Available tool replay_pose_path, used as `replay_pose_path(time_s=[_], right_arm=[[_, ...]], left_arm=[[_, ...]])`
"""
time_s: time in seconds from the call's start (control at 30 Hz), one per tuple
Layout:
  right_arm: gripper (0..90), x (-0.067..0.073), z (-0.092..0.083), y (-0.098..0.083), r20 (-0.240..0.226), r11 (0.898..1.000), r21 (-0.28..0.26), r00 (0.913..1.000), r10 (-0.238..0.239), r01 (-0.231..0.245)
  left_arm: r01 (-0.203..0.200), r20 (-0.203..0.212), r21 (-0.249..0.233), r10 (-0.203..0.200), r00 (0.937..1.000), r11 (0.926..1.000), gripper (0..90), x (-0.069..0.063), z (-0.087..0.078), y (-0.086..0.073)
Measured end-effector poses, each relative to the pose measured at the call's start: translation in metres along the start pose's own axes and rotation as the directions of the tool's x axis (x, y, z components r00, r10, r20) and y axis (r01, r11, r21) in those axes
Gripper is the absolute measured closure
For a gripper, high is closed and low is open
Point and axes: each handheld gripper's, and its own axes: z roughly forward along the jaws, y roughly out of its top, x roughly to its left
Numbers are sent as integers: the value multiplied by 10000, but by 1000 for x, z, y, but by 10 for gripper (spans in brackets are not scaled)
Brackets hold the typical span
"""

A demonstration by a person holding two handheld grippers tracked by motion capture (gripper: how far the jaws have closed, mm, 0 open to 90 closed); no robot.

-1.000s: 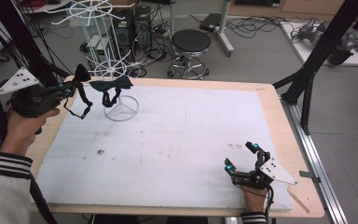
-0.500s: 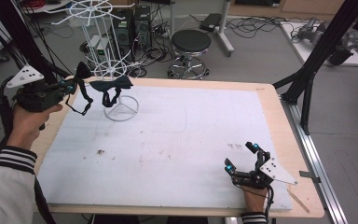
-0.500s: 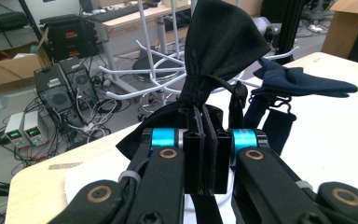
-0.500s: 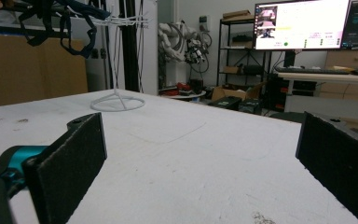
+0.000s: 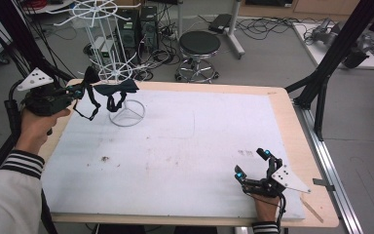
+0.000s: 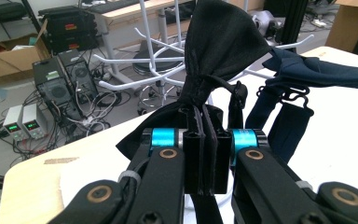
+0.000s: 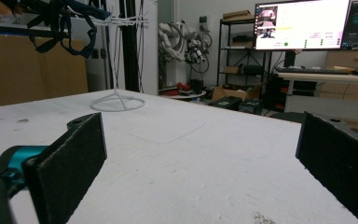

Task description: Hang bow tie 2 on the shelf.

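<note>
A: What has the left gripper (image 6: 204,154) got?
B: Its 2 jaws pinch a black bow tie (image 6: 219,46) beside the white rack (image 5: 111,73), where a navy bow tie (image 6: 317,70) hangs.
A: The right gripper (image 5: 253,165)?
B: Wide apart, resting on the table (image 5: 190,141).

Even, fairly bright indoor light falls from overhead, leaving only soft, faint shadows on the white surface (image 5: 185,146). The high view is slightly soft, without glare. In the right gripper view the near tongs (image 7: 200,163) are blurred, and a lit monitor (image 7: 300,23) glows brightly. The left gripper view is sharp up close.
</note>
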Motion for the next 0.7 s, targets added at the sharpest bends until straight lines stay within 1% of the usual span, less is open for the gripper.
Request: replay_pose_path(time_s=[0.1, 0.17, 0.2, 0.37, 0.7], right_arm=[[9, 0, 0, 0, -1, 10000, -1, 10000, -12, 12], [9, 0, 0, 0, -3, 10000, 0, 10000, 2, -2], [9, 0, 0, 0, -4, 10000, -1, 10000, -8, 8], [9, 0, 0, 0, -3, 10000, -2, 10000, -7, 7], [9, 0, 0, 0, -3, 10000, -7, 10000, -14, 14]], left_arm=[[66, -11, -40, -66, 10000, 10000, 869, 1, 1, -2], [29, -44, 72, -29, 10000, 10000, 869, 1, 2, -3], [82, -23, 28, -82, 10000, 10000, 869, 0, 3, -4], [9, -46, 117, -8, 10000, 9999, 869, 0, 6, -5], [25, -143, 213, -22, 9999, 9998, 869, -2, 13, -10]])
